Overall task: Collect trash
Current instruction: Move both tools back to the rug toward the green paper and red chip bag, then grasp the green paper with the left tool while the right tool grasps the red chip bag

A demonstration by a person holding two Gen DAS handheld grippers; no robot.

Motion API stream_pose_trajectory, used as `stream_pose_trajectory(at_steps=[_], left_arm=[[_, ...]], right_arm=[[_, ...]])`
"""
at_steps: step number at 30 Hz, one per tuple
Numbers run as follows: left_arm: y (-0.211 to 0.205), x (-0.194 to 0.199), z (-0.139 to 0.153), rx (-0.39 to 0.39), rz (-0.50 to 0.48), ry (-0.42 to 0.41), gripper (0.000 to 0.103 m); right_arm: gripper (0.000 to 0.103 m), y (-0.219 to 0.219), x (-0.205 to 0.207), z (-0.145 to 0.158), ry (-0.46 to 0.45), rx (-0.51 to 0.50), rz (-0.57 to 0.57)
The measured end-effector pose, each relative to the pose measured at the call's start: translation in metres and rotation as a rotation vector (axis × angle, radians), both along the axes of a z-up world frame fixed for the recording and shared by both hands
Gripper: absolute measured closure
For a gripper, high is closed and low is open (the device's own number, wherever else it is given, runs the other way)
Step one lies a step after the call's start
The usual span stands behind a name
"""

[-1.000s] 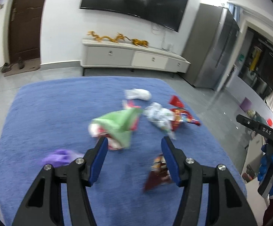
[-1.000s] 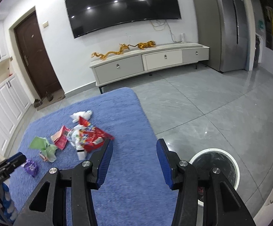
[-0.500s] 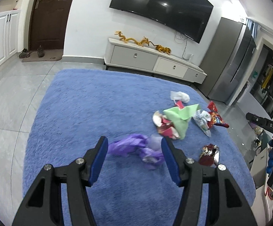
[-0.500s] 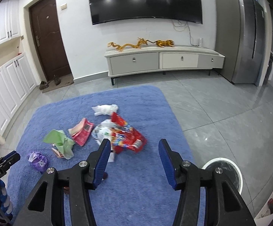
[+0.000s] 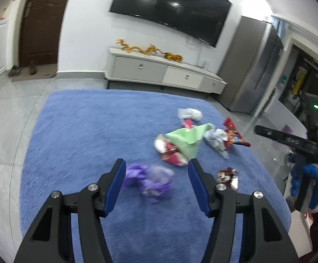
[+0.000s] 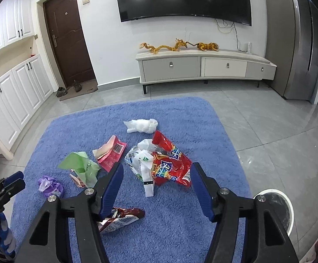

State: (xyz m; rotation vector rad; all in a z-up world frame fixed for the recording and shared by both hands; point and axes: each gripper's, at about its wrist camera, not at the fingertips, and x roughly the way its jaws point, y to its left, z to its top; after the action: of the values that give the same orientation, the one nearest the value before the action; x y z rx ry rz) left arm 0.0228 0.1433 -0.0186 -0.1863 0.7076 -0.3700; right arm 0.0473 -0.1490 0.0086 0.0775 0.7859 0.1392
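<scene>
Both claws hover over trash scattered on the blue rug [image 6: 181, 114].

The left claw [image 5: 156, 182] is spread and pinches nothing, with the crumpled purple bag [image 5: 150, 180] on the rug beyond its tips. The right claw [image 6: 155, 186] is empty, its jaws opening above the red snack wrapper [image 6: 170, 164] and white plastic bag [image 6: 140, 160] mid-rug. The bin [image 6: 279, 206] stands just off the rug's right edge.
</scene>
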Motion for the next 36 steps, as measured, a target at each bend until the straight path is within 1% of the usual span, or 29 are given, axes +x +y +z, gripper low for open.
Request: stream_pose_trajectory(at_steps=[4, 7, 11, 15, 22, 26, 27, 28, 30, 31, 32, 34, 36], left_arm=[[-0.034, 0.013, 0.006, 0.050, -0.059, 0.002, 0.046], [-0.054, 0.025, 0.005, 0.073, -0.083, 0.018, 0.046], [-0.066, 0.043, -0.001, 0.065, -0.079, 0.064, 0.046], [-0.077, 0.059, -0.009, 0.081, -0.067, 0.102, 0.046], [-0.103, 0.083, -0.016, 0.152, -0.073, 0.124, 0.047], [-0.114, 0.093, -0.024, 0.200, -0.065, 0.135, 0.048], [-0.116, 0.095, -0.026, 0.205, -0.064, 0.140, 0.050], [-0.117, 0.097, -0.028, 0.206, -0.065, 0.151, 0.056], [-0.119, 0.100, -0.033, 0.204, -0.063, 0.165, 0.059], [-0.120, 0.101, -0.035, 0.200, -0.065, 0.169, 0.062], [-0.121, 0.102, -0.036, 0.196, -0.067, 0.171, 0.065], [-0.124, 0.103, -0.037, 0.195, -0.070, 0.173, 0.067], [-0.128, 0.103, -0.037, 0.197, -0.079, 0.170, 0.074]], right_arm=[[0.042, -0.009, 0.008, -0.011, 0.018, 0.022, 0.003], [0.042, -0.020, 0.014, -0.018, 0.026, 0.052, 0.005], [0.042, -0.032, 0.023, -0.022, 0.026, 0.084, 0.011], [0.041, -0.038, 0.032, -0.028, 0.034, 0.109, 0.024], [0.041, -0.048, 0.048, -0.050, 0.070, 0.197, 0.039], [0.041, -0.056, 0.051, -0.056, 0.079, 0.246, 0.047], [0.045, -0.057, 0.051, -0.056, 0.078, 0.254, 0.052], [0.048, -0.058, 0.052, -0.057, 0.078, 0.260, 0.056], [0.058, -0.060, 0.052, -0.057, 0.079, 0.271, 0.060], [0.060, -0.060, 0.052, -0.057, 0.079, 0.279, 0.064], [0.064, -0.061, 0.052, -0.057, 0.079, 0.283, 0.067], [0.070, -0.063, 0.050, -0.058, 0.080, 0.286, 0.072], [0.077, -0.064, 0.048, -0.060, 0.081, 0.292, 0.077]])
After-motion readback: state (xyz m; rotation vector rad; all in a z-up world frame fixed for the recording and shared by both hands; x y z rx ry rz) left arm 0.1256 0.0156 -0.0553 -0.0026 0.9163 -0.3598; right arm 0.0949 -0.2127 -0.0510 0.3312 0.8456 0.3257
